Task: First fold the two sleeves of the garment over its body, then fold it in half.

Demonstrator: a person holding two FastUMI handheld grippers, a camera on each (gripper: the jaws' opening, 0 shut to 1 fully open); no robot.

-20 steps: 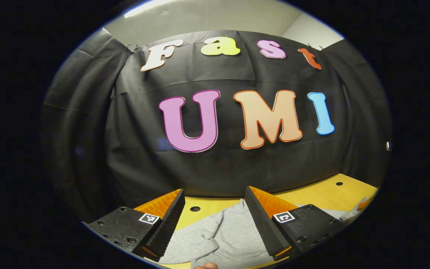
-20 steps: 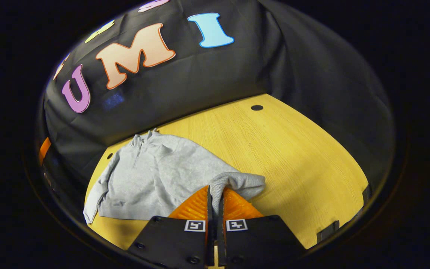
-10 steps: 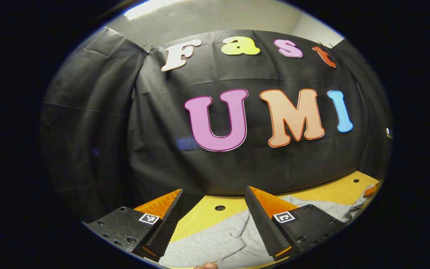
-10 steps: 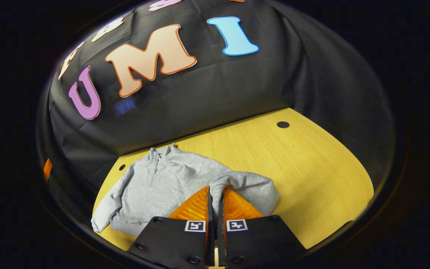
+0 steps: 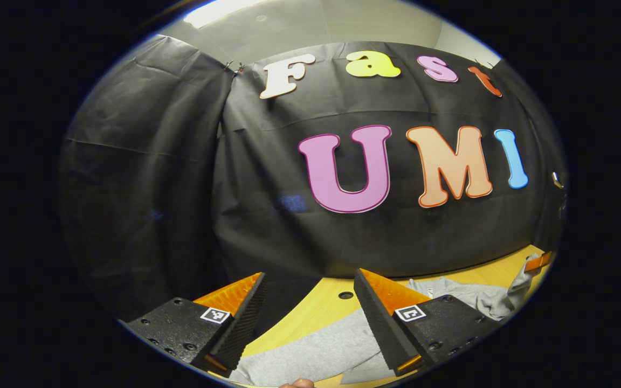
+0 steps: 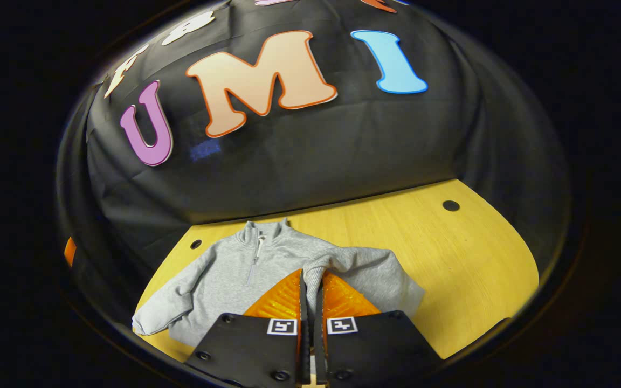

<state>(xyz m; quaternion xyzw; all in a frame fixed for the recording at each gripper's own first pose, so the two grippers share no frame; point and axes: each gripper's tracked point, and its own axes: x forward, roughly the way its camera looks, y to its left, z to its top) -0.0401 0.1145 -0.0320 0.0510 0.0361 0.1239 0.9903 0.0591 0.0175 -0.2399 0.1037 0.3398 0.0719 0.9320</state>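
Right sleeve carried inward over the body; left gripper waits, jaws apart.

Left gripper view: the left gripper (image 5: 305, 318) has swung leftward, holding nothing above the grey zip-neck sweatshirt (image 5: 310, 353), mostly cut off below. Right gripper view: the right gripper (image 6: 310, 288), clamped on the sleeve cuff (image 6: 316, 272), has drawn it over the sweatshirt on the yellow wooden table (image 6: 450, 258); the first fold is nearly laid, though the fingers hide the cuff's end.

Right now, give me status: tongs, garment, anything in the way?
Right tongs shut on one sleeve, lifting it over the grey garment. Left tongs open, holding nothing. Other sleeve not yet folded. Table shows no obstruction.
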